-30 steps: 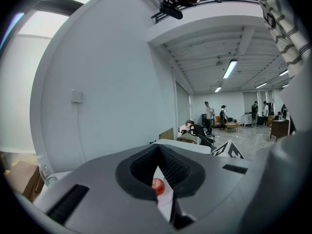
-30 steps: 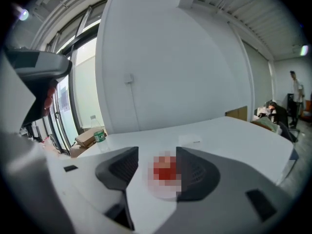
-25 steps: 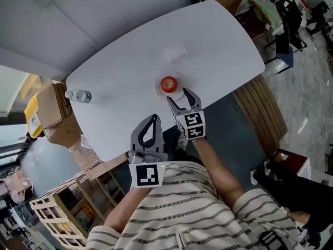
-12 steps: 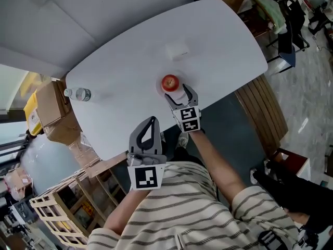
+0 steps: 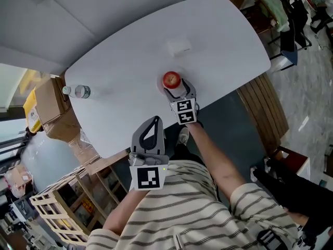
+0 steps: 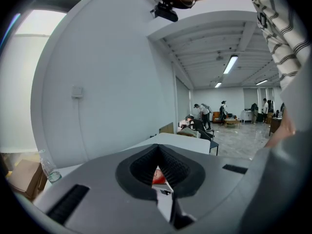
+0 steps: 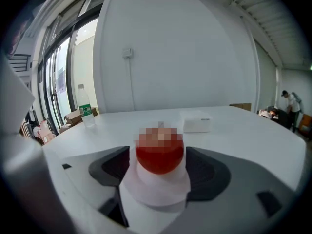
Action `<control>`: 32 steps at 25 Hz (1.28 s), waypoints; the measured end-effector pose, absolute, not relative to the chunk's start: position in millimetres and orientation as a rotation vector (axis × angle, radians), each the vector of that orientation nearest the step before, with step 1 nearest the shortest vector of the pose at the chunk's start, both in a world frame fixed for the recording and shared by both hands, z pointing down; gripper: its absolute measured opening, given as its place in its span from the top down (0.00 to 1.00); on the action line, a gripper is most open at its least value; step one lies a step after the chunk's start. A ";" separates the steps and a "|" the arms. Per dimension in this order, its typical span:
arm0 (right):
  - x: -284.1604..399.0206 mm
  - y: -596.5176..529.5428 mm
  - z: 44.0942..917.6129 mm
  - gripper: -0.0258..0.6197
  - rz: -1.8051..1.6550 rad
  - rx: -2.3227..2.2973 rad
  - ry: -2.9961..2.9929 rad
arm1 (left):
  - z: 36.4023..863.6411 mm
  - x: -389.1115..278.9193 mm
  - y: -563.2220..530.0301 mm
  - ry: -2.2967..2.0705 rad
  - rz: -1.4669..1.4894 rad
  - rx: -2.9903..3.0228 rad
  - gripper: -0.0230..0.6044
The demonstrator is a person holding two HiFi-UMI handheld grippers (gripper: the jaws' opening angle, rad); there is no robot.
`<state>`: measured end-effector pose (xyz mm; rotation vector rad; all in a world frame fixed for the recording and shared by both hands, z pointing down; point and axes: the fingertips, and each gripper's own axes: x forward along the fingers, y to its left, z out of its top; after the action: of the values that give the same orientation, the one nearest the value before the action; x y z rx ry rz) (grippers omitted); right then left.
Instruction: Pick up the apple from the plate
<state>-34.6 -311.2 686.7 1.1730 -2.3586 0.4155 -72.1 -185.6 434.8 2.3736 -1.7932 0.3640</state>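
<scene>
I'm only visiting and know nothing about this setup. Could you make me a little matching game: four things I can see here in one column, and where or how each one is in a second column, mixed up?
Things:
1. apple
2. water bottle
3. small white box
4. left hand-held gripper

Places or states:
A. jaws together, held close to the striped shirt
B. upright near the table edge by the cardboard boxes
C. on the white plate
D. flat on the table, beyond the apple

Pairs: 1-C, 2-B, 3-D, 4-A.
</scene>
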 end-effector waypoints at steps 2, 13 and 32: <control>-36.0 -312.9 690.0 0.42 0.406 1.165 -2.358 | 435.9 -73.4 -184.9 -1.792 0.383 2.378 0.96; -35.4 -325.7 691.5 0.42 0.392 1.157 -2.357 | 437.7 -82.9 -187.9 -1.817 0.398 2.351 0.96; -19.4 -306.6 636.1 0.42 0.396 1.191 -2.417 | 427.6 -75.2 -188.1 -1.815 0.312 2.375 0.96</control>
<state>-19.4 -306.6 636.1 1.1912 -2.4173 0.3963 -75.2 -188.1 427.6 2.3748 -1.8151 0.3124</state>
